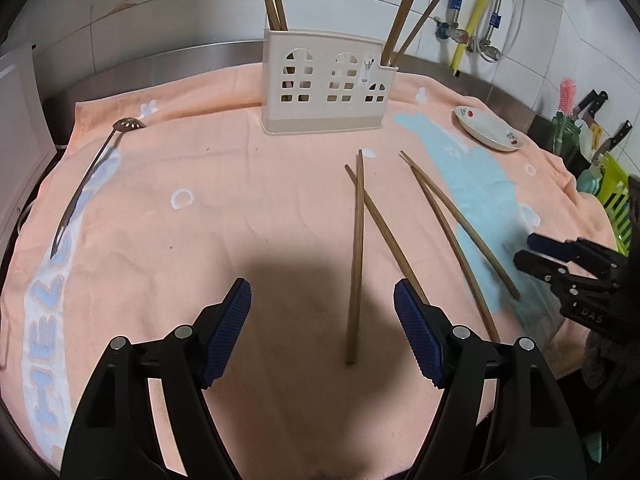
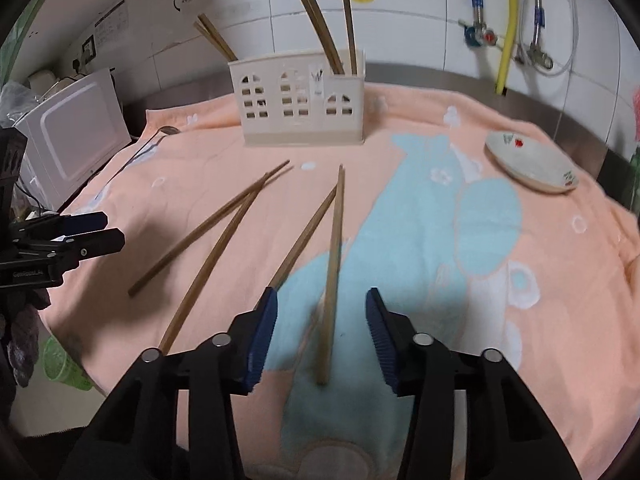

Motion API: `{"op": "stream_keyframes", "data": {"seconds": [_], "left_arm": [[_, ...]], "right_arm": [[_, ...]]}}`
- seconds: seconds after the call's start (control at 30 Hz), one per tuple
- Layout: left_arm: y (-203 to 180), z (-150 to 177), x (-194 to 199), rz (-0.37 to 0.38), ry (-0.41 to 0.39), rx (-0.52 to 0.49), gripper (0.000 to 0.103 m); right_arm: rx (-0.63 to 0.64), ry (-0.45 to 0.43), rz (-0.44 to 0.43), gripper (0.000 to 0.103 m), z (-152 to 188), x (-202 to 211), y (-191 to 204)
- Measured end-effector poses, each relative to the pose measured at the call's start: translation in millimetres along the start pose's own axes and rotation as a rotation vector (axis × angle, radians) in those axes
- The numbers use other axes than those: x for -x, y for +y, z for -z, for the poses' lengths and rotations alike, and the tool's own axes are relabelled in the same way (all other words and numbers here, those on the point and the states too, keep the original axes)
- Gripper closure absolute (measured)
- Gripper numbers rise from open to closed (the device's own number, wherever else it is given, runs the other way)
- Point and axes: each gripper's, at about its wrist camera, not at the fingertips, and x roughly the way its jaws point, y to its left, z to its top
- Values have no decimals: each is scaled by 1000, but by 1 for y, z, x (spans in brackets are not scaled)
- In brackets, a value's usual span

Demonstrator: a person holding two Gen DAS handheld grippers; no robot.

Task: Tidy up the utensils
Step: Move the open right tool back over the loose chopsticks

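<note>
Covering the counter, a peach towel (image 1: 208, 184) with blue print, largest item I see. Far centre on it: a beige utensil caddy (image 1: 326, 80), upright, chopsticks standing in its left and right compartments. Far right: a small white dish (image 2: 532, 164). Far left: a metal slotted spoon (image 1: 90, 176) lying flat. Mid-towel: two loose pairs of chopsticks, one pair (image 1: 358, 248) crossed, the other (image 1: 452, 224) just right of it. My left gripper (image 1: 322, 330) and right gripper (image 2: 322, 338): both spread wide, holding nothing
</note>
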Motion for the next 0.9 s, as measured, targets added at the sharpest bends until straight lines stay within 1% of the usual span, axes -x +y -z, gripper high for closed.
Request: {"op": "stream_keyframes", "data": {"seconds": [0.1,0.23,0.3,0.37,0.5,0.53,0.57,0.63,0.67,0.7,0.77,0.8,0.83,0.9], "left_arm": [[0,2,-1,10,8,8,30],[-4,8,-5,19,20,2,30],[-5,10,-7,25,25,2,31],[-6,11,-8,28,29,1,31],[-10,12,-12,46,37,-6,37],[-12,12,-13,50,40,-10,43],[-13,12,-15,57,46,-17,46],[-16,11,-20,59,53,-23,50],[-17,11,-21,63,54,-24,54],[-18,10,-23,69,56,-28,62],[-21,8,-28,66,62,-31,63],[-21,7,-29,69,63,-33,68],[-21,6,-31,69,64,-35,75],[-22,5,-36,70,71,-35,79]], "right_arm": [[-9,18,-4,67,4,-7,1],[-16,33,-4,69,8,-14,1],[-26,39,-8,74,8,-15,0],[-28,50,-1,74,9,-19,-1],[-38,63,0,78,10,-24,-4],[-42,65,0,79,11,-25,-6],[-44,67,-1,84,12,-25,-6],[-47,74,-3,84,13,-28,-7],[-49,74,-4,85,14,-28,-8],[-48,72,-1,86,14,-28,-8],[-39,73,4,86,14,-29,-7],[-37,72,7,87,14,-29,-7],[-36,72,9,87,14,-29,-7],[-34,72,13,91,14,-29,-7]]}}
